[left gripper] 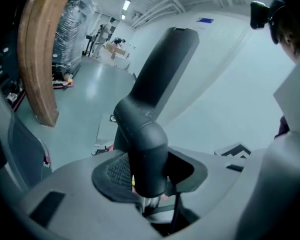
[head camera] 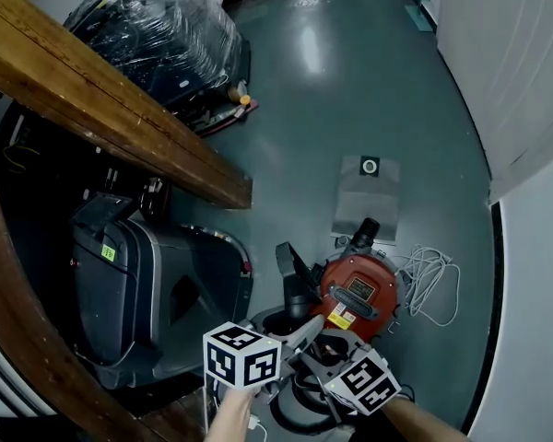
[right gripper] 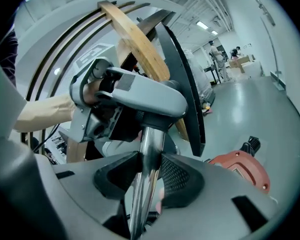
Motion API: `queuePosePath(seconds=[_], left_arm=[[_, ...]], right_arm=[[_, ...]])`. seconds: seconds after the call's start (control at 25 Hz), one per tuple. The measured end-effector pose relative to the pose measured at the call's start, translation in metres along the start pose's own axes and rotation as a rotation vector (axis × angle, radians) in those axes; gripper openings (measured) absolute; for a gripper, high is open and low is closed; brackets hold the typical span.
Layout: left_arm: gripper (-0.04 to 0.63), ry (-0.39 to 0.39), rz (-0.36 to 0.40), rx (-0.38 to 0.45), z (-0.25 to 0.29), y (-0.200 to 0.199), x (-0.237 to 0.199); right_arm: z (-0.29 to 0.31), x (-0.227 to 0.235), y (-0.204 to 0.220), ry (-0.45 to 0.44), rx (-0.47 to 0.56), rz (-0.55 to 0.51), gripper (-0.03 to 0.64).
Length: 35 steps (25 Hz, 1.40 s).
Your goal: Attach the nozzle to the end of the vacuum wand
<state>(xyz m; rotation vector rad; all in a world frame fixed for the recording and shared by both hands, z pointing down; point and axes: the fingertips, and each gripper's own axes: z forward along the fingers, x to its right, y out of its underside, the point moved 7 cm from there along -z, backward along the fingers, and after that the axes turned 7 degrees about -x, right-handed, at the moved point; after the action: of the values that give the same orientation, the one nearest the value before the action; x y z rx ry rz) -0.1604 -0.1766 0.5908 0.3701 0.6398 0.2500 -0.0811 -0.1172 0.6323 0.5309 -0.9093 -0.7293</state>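
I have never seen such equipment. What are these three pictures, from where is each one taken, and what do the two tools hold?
There is no robot here: a person works with two hand-held two-jaw grippers. The head view comes from a camera on the person's head, looking down at the grey floor, where a red vacuum cleaner, a white cable and a flat grey sheet lie. The other two pictures come from cameras riding on the grippers. The left gripper is closed on the black nozzle; the right gripper is closed on the shiny metal wand.
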Motion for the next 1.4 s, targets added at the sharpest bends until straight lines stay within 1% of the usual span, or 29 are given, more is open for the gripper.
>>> queuePosePath(seconds=[0.08,0.12,0.16,0.2,0.28,0.32,0.36,0.44,0.48,0.52,0.56,0.64,0.76,0.8,0.92,0.96,1.04,1.2,1.24,1.36,1.4], left_arm=[[0.169,0.026,-0.045,0.037,0.001,0.003,-0.002],[0.169,0.03,-0.059,0.058,0.001,0.004,-0.002],[0.167,0.022,-0.058,0.077,0.002,0.004,-0.002],[0.167,-0.003,-0.033,0.091,0.002,0.004,0.0],[0.167,-0.085,0.074,0.113,0.001,0.006,0.007],[0.167,-0.112,0.107,0.126,0.001,0.008,0.01],[0.167,-0.111,0.097,0.144,0.001,0.01,0.01],[0.167,-0.048,-0.002,0.164,0.002,0.014,0.004],[0.167,-0.017,-0.043,0.152,0.004,0.015,0.001],[0.167,0.005,-0.064,0.128,0.006,0.016,-0.001],[0.167,0.016,-0.07,0.1,0.008,0.016,-0.002],[0.167,-0.001,-0.042,0.064,0.009,0.016,-0.001],[0.167,-0.075,0.043,0.049,0.008,0.017,0.005],[0.167,-0.076,0.041,0.05,0.008,0.018,0.005],[0.167,-0.006,-0.052,0.059,0.01,0.02,-0.002],[0.167,0.003,-0.068,0.054,0.01,0.02,-0.004],[0.167,-0.014,-0.062,0.045,0.012,0.019,-0.005],[0.167,-0.101,0.018,0.039,0.016,0.019,-0.003],[0.167,-0.098,0.014,0.038,0.019,0.02,-0.004],[0.167,-0.015,-0.063,0.048,0.027,0.021,-0.012],[0.167,-0.006,-0.071,0.047,0.029,0.021,-0.014]], right_arm=[[-0.001,0.0,0.001,0.002,0.01,0.024,0.149],[-0.001,0.001,0.001,0.004,0.013,0.04,0.149],[-0.001,0.003,0.001,0.005,0.015,0.058,0.147],[-0.001,0.004,0.001,0.003,0.013,0.075,0.146],[0.0,0.006,0.002,-0.008,0.006,0.088,0.144],[-0.001,0.006,0.001,-0.011,0.005,0.084,0.144],[-0.002,0.005,0.001,-0.011,0.006,0.08,0.144],[-0.003,0.003,0.003,0.0,0.003,0.073,0.144],[-0.003,0.003,0.004,0.006,-0.004,0.065,0.144],[-0.002,0.002,0.006,0.012,-0.013,0.052,0.144],[-0.002,0.002,0.007,0.016,-0.022,0.036,0.146],[-0.001,0.002,0.007,0.013,-0.033,0.016,0.146],[0.001,0.001,0.008,0.007,-0.037,0.027,0.146],[0.0,0.001,0.008,0.009,-0.035,0.031,0.146],[0.002,0.001,0.01,0.028,-0.022,0.039,0.146],[0.002,0.001,0.011,0.031,-0.022,0.041,0.146],[0.004,0.003,0.009,0.027,-0.031,0.041,0.146],[0.007,0.007,0.007,0.026,-0.047,0.021,0.146],[0.007,0.009,0.006,0.034,-0.042,0.023,0.147],[0.006,0.017,0.004,0.033,-0.024,0.047,0.146],[0.007,0.019,0.005,0.028,-0.022,0.057,0.146]])
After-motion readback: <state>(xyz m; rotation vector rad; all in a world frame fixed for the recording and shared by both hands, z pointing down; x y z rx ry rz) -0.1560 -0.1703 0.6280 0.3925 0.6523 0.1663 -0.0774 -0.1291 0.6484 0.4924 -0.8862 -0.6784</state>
